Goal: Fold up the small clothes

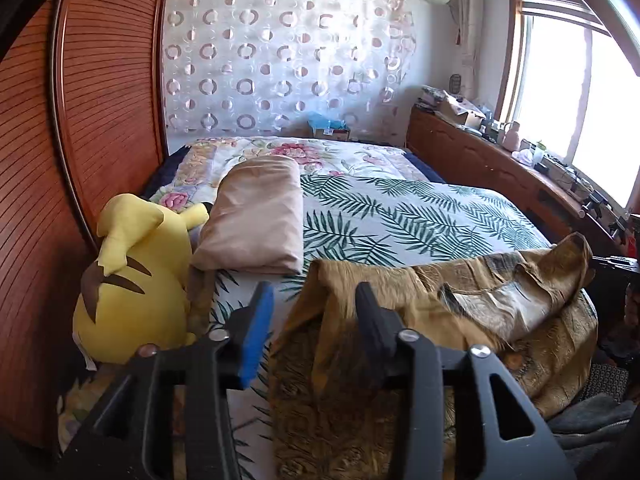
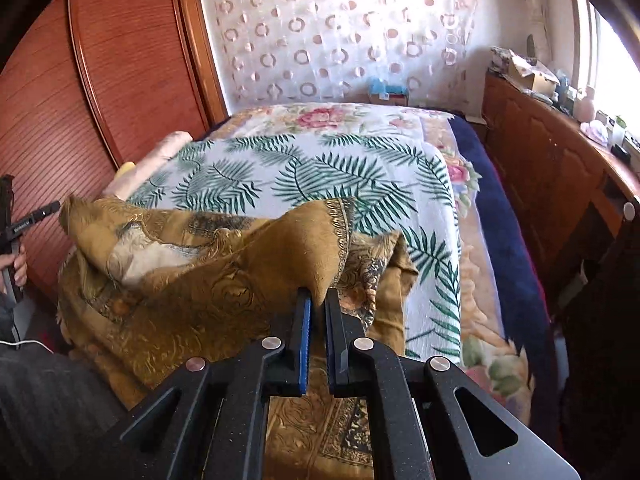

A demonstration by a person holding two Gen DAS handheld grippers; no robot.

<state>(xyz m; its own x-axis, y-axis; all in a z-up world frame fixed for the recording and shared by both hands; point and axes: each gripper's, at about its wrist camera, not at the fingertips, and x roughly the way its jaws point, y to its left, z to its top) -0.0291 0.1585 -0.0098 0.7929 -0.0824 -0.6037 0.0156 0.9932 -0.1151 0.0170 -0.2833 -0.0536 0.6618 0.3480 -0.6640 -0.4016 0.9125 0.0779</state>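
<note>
A golden-brown patterned garment (image 1: pixel 460 312) lies rumpled at the near edge of the bed, also in the right wrist view (image 2: pixel 192 280). My left gripper (image 1: pixel 314 294) is open; the garment's left corner hangs between and over its right finger (image 1: pixel 372 320), the blue-padded left finger (image 1: pixel 256 332) stands apart. My right gripper (image 2: pixel 317 300) is shut on the garment's right corner, which rises in a peak above the fingertips. The left gripper also shows at the far left of the right wrist view (image 2: pixel 16 224).
The bed carries a palm-leaf sheet (image 1: pixel 400 216) over a floral blanket (image 2: pixel 492 320). A folded beige cloth (image 1: pixel 256 220) and a yellow plush toy (image 1: pixel 136 280) lie at the left. A wooden wardrobe (image 1: pixel 100 100) stands left, a cluttered wooden cabinet (image 2: pixel 552 168) right.
</note>
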